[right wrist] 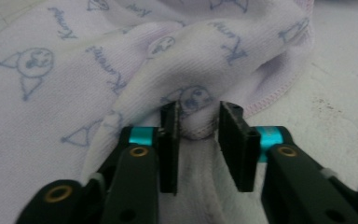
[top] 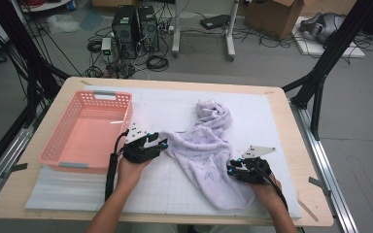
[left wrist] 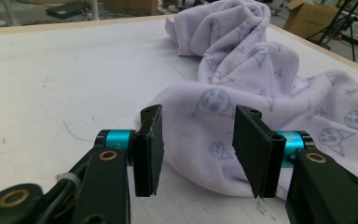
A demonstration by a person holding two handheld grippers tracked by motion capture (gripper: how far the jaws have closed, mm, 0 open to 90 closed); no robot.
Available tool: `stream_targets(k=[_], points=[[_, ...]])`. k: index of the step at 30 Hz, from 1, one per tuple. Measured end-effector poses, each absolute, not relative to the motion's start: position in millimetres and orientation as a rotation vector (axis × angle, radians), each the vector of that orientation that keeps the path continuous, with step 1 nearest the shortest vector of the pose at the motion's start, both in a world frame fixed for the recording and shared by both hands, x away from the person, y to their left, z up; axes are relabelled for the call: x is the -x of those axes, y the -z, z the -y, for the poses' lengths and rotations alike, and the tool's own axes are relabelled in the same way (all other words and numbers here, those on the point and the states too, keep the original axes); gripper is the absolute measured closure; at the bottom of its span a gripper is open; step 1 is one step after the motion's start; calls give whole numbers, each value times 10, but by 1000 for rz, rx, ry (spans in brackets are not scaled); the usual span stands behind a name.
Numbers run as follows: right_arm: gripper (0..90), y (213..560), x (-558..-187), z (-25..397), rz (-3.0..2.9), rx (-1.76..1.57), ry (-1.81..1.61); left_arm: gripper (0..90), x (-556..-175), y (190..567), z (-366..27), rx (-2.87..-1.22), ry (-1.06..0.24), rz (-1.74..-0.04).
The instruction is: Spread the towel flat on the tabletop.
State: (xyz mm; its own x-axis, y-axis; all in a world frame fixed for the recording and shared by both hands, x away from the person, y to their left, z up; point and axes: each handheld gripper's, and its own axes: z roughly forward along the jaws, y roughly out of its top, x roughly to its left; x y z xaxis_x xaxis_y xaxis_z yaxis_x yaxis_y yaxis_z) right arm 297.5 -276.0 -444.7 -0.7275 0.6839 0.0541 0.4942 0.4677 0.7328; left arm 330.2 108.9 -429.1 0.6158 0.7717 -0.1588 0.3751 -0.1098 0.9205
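The white mat (top: 272,121) covered the table (top: 48,194), and the pink basket (top: 63,141) sat at its left edge. The lilac towel (top: 206,145) lay crumpled across the middle. The left gripper (left wrist: 198,149) stood wide open at the towel's near edge, cloth between its jaws but not pinched. The right gripper (right wrist: 198,140) was partly open, a fold bunched between its jaws, touching one of them.

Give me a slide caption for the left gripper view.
Left gripper, jaws open, lined up on the lavender towel's edge.
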Motion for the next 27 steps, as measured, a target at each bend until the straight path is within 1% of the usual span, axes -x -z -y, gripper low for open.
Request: stream_targets(k=[1, 3, 4, 7, 8, 10, 14, 15, 18, 19, 20, 21, 22, 24, 27], points=[[724, 4448, -2975, 2760, -2477, -1026, -1111, 531, -3299, 4297, -1090, -1714, -436, -949], [817, 4445, -2972, 2779, -2486, -1055, -1118, 532, -3293, 4312, -1089, -1717, -432, -953], [841, 4414, -2963, 2812, -2465, -1042, -1065, 535, -3289, 4318, -1087, -1722, -426, -951], [839, 4360, -2959, 2919, -2382, -1093, -1058, 541, -3273, 4328, -1080, -1721, -420, -945], [833, 4302, -2948, 3081, -2267, -1180, -1092, 543, -3265, 4335, -1073, -1720, -416, -945], [834, 4285, -2941, 3142, -2225, -1200, -1091, 544, -3261, 4351, -1063, -1732, -408, -940], [843, 4210, -2838, 3463, -1911, -1321, -833, 546, -3246, 4391, -1015, -1754, -384, -936], [843, 4210, -2838, 3463, -1911, -1321, -833, 546, -3239, 4402, -999, -1766, -373, -929], [828, 4232, -2826, 3545, -1897, -1361, -815, 563, -3209, 4427, -951, -1822, -360, -907], [797, 4240, -2824, 3543, -1902, -1358, -814, 586, -3193, 4437, -933, -1850, -353, -895], [705, 4243, -2830, 3535, -1914, -1363, -854, 638, -3173, 4451, -906, -1883, -335, -876], [705, 4243, -2830, 3535, -1914, -1363, -854, 664, -3173, 4451, -906, -1883, -335, -876], [693, 4240, -2832, 3530, -1920, -1356, -876, 664, -3157, 4463, -881, -1905, -325, -856], [665, 4232, -2837, 3496, -1935, -1331, -906, 709, -3137, 4487, -806, -1946, -306, -820], [654, 4237, -2841, 3444, -1955, -1306, -919, 713, -3129, 4492, -685, -2007, -321, -790]])
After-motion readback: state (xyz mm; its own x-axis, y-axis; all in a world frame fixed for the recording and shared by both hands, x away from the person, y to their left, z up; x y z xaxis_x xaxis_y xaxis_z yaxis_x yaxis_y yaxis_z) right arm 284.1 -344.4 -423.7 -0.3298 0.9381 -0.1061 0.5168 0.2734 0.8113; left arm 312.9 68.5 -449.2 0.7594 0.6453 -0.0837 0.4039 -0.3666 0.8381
